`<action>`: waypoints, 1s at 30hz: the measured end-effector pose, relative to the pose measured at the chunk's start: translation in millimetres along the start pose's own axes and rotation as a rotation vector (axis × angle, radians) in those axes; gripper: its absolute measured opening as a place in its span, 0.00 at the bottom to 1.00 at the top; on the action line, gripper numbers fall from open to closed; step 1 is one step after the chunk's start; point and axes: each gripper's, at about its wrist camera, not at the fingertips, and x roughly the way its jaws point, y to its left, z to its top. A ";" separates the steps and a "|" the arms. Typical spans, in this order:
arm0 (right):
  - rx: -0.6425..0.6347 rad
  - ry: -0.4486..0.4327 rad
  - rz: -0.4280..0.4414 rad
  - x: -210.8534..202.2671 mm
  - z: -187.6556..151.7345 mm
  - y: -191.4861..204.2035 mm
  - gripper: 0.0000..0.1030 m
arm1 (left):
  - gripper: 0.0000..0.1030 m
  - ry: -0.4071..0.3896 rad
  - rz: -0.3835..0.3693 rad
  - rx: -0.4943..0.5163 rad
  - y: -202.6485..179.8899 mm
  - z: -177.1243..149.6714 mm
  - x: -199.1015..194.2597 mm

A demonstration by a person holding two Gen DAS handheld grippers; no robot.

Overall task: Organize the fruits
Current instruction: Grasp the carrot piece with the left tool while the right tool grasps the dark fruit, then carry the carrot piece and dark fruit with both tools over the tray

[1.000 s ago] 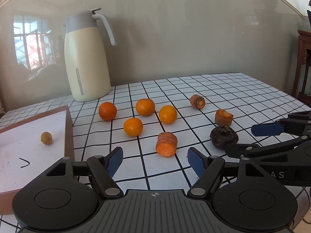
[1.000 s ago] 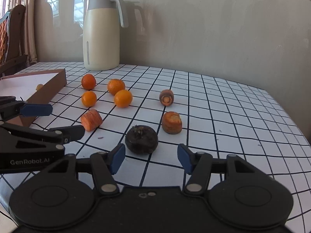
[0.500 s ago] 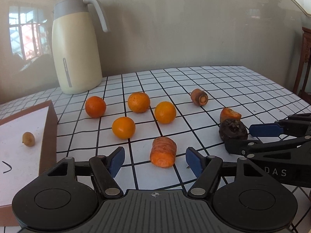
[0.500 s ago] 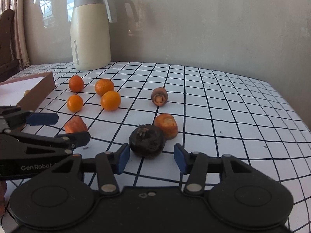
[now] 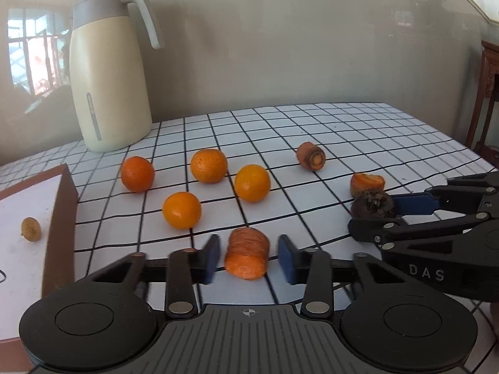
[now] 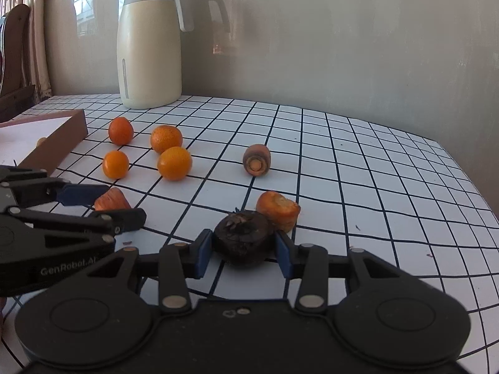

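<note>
My left gripper [image 5: 248,257] straddles a carrot chunk [image 5: 247,253] on the checked table; small gaps show beside both pads, so it is open. My right gripper [image 6: 244,251] has its blue pads against a dark round fruit [image 6: 242,237], closed on it on the table. In the left wrist view the dark fruit [image 5: 372,203] sits between the right gripper's fingers [image 5: 414,204]. Several oranges [image 5: 252,183] lie in the middle. Two more carrot pieces [image 6: 256,160] [image 6: 278,209] lie to the right.
A brown box with a white inside [image 5: 59,205] stands at the left and holds a small tan fruit [image 5: 30,229]. A cream jug [image 5: 109,71] stands at the back by the wall. A wooden chair [image 5: 488,99] is off the table's right side.
Both grippers moved forward and down. The left now has the carrot chunk between its fingers and has narrowed. The right closed its pads onto the dark fruit.
</note>
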 end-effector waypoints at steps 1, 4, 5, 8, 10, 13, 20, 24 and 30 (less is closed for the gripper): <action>0.006 0.001 0.001 -0.5 -0.3 -1.4 0.33 | 0.29 -0.002 -0.001 0.005 -2.0 -0.1 -0.1; 0.015 0.003 -0.009 -3.5 -2.3 -4.3 0.33 | 0.28 -0.007 0.001 0.011 -4.6 -0.5 -0.6; 0.014 0.001 -0.016 -5.4 -3.2 -4.7 0.33 | 0.28 -0.013 0.001 0.006 -3.7 -0.9 -2.0; 0.020 -0.008 -0.028 -11.2 -3.8 -7.2 0.33 | 0.28 -0.033 -0.005 -0.008 -1.0 -1.0 -7.9; 0.028 -0.017 -0.033 -15.8 -3.1 -8.4 0.33 | 0.28 -0.046 -0.010 -0.016 -0.8 -0.5 -13.0; 0.036 -0.037 -0.040 -25.0 -1.9 -9.5 0.33 | 0.28 -0.071 -0.012 -0.016 -0.7 1.8 -24.0; 0.036 -0.129 -0.033 -55.9 6.5 -0.5 0.33 | 0.28 -0.138 0.011 -0.012 7.0 7.8 -60.6; 0.027 -0.160 -0.022 -68.5 12.5 11.0 0.33 | 0.28 -0.170 0.035 -0.006 16.8 7.1 -82.9; 0.006 -0.200 0.006 -82.4 24.2 32.7 0.33 | 0.28 -0.213 0.100 -0.021 42.8 5.4 -114.5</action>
